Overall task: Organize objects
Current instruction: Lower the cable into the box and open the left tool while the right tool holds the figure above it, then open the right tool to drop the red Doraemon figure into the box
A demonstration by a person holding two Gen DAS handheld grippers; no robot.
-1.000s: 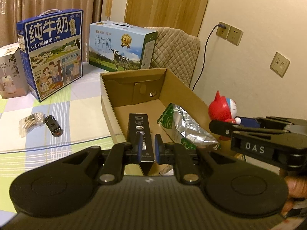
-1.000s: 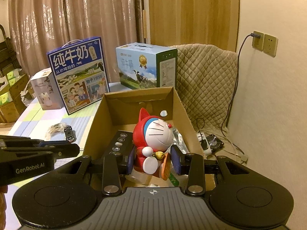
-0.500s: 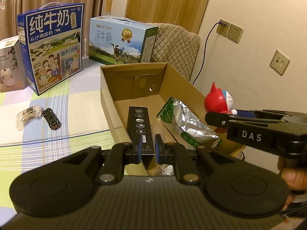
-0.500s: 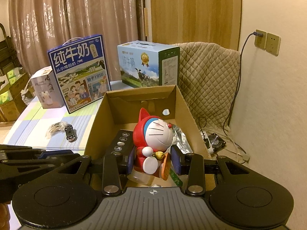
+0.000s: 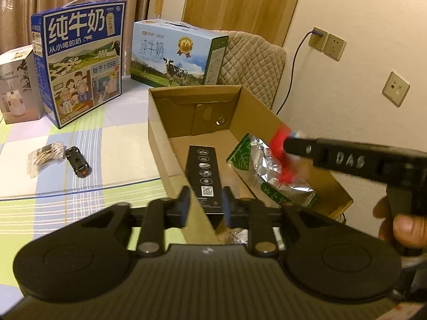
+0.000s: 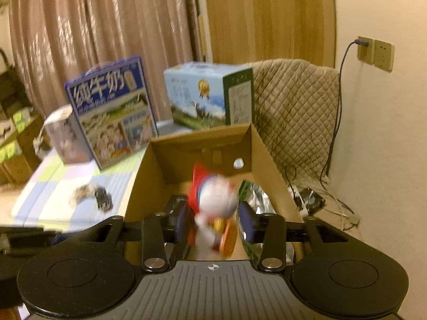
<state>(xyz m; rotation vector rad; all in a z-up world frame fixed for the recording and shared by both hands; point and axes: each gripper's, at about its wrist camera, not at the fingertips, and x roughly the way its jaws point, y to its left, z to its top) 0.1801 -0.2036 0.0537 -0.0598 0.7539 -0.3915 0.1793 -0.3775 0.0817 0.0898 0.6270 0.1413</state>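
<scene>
The table (image 5: 80, 138) with its checked cloth carried two milk cartons (image 5: 80, 66) at the back and an open cardboard box (image 5: 157, 133) at its right edge. Inside the box lay a foil bag (image 5: 267, 165) on the right and a black box (image 5: 204, 170) on the left. The left gripper (image 5: 204, 208) stood over the near end of the black box; its jaws had just been opening, and the pads flanked the black box with a small gap on each side. The right gripper (image 6: 214, 220) hung above the foil bag; its jaws had just been opening around the blurred red figure (image 6: 213, 197), which sat loose between the pads. A toy car (image 5: 78, 161) and a clear packet (image 5: 44, 156) lay touching on the cloth.
</scene>
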